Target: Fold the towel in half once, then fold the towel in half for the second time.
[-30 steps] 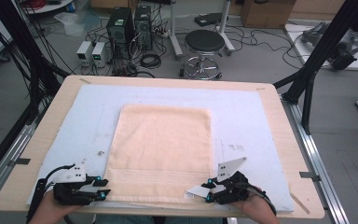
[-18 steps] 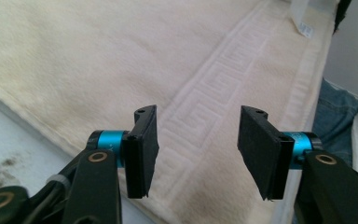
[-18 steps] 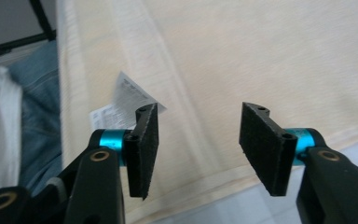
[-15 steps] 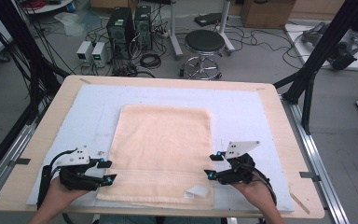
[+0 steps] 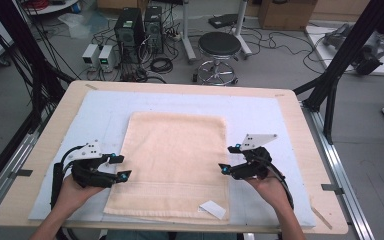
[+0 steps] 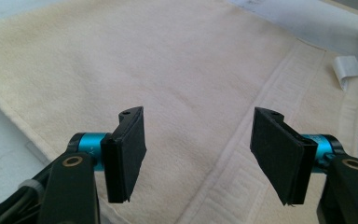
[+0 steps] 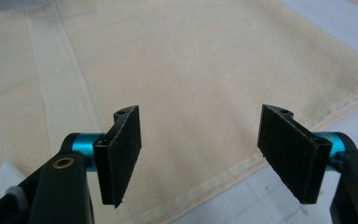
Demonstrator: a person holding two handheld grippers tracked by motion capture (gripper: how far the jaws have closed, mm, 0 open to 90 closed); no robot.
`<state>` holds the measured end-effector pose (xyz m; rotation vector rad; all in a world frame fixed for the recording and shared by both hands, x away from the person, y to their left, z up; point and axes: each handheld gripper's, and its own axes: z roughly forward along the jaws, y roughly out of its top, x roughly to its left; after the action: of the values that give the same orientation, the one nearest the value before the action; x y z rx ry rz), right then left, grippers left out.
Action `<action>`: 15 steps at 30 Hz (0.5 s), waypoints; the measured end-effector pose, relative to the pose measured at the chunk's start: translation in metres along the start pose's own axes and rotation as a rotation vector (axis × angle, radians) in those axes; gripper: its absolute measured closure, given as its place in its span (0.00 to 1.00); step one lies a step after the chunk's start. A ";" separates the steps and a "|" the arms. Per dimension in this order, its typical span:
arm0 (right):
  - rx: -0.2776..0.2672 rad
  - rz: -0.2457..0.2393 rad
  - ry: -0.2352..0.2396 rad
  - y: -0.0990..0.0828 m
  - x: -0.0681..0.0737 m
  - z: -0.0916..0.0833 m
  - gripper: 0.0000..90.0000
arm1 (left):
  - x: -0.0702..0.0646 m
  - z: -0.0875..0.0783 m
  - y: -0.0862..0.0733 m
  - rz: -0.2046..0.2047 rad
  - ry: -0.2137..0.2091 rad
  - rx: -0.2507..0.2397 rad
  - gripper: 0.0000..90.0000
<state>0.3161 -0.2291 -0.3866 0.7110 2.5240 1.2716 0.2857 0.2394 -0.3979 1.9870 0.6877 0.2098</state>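
A cream towel (image 5: 172,162) lies flat on the pale blue mat (image 5: 260,112), with a white label (image 5: 213,209) at its near right corner. My left gripper (image 5: 120,167) hovers at the towel's left edge, my right gripper (image 5: 228,160) at its right edge. Both stand open; their jaws have just been opening, with nothing between the pads. The left gripper view looks over the towel (image 6: 191,70) and its patterned border between the open left gripper (image 6: 198,156). The right gripper view has the right gripper (image 7: 200,156) above the towel's hem (image 7: 223,172).
The wooden table (image 5: 310,145) carries the mat. Beyond its far edge stand a stool (image 5: 220,47), computer boxes (image 5: 137,25) and cables on the floor. Black frame posts (image 5: 350,55) rise at both sides.
Both grippers have let go of the towel's near corners, opened, risen and moved away from me along its side edges. The towel now lies flat.
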 end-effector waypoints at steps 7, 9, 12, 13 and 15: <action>0.003 -0.009 0.012 0.007 -0.002 0.005 0.32 | 0.005 0.003 0.002 -0.007 0.012 0.005 0.39; 0.013 -0.007 0.020 0.007 -0.002 0.007 0.32 | 0.008 0.005 0.001 -0.014 0.016 0.014 0.39; 0.018 -0.006 0.022 0.008 -0.003 0.012 0.32 | 0.016 0.008 0.001 -0.032 0.025 0.018 0.38; 0.027 -0.002 0.022 0.009 -0.004 0.013 0.31 | 0.018 0.009 0.002 -0.035 0.030 0.022 0.38; 0.030 -0.004 0.017 0.011 -0.006 0.016 0.31 | 0.023 0.009 0.005 -0.036 0.042 0.019 0.38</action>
<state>0.3314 -0.2158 -0.3869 0.7036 2.5624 1.2460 0.3106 0.2435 -0.4016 1.9911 0.7546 0.2250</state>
